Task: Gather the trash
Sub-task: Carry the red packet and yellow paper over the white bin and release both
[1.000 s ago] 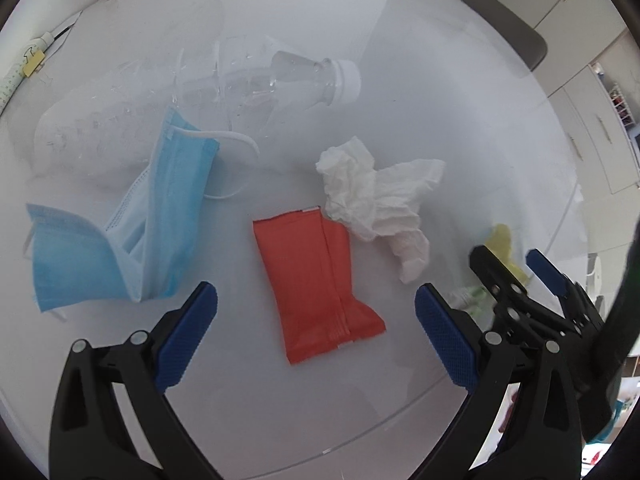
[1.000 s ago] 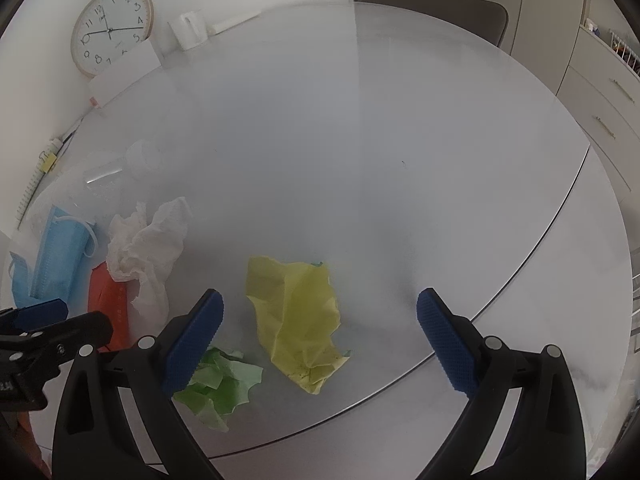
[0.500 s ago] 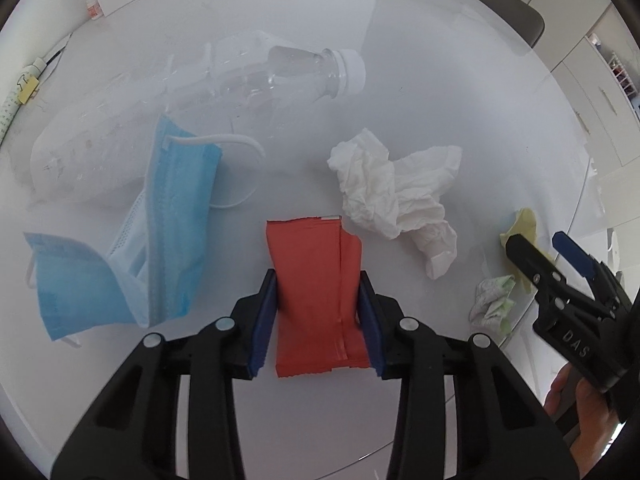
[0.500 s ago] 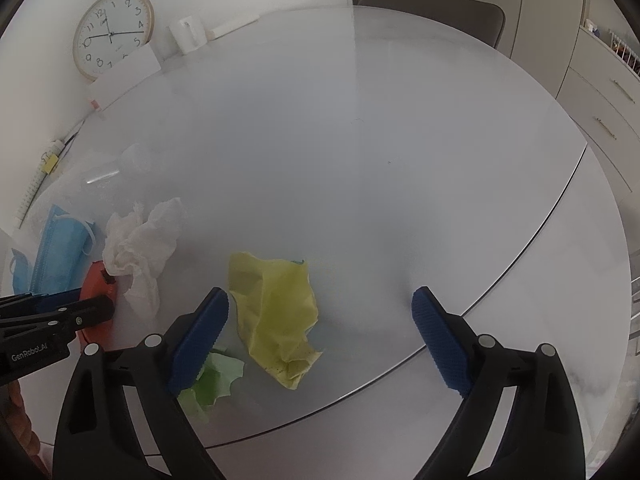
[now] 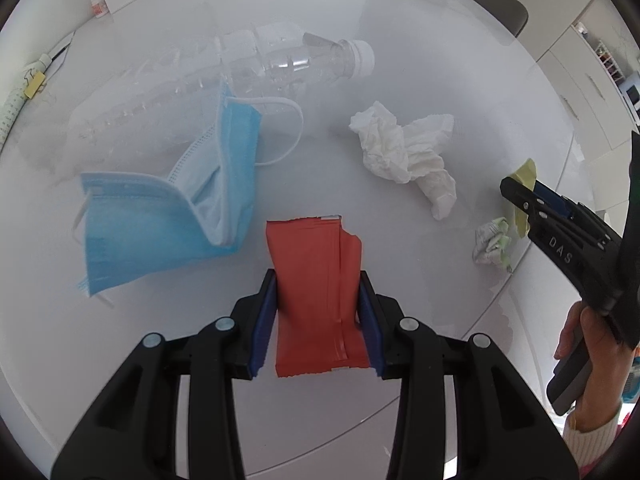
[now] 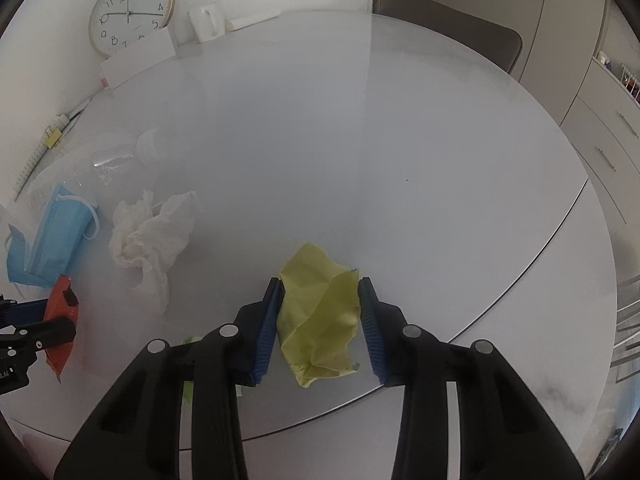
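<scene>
Left gripper: blue pads pressed on both long edges of red wrapper, jaws just closed in on it, lower half of wrapper between the fingers, top end sticking out twd blue face mask. Right gripper: jaws just closed too, pads against both sides of crumpled yellow paper, held near edge of glass tabletop. Still lying on table: mask w/ ear loop, just left of wrapper; clear plastic bottle on its side behind mask, white cap to the right; crumpled white tissue btwn wrapper and right gripper; small green-white paper wad near table edge, just beside right gripper. Wall clock leaning at far side, behind white card.
</scene>
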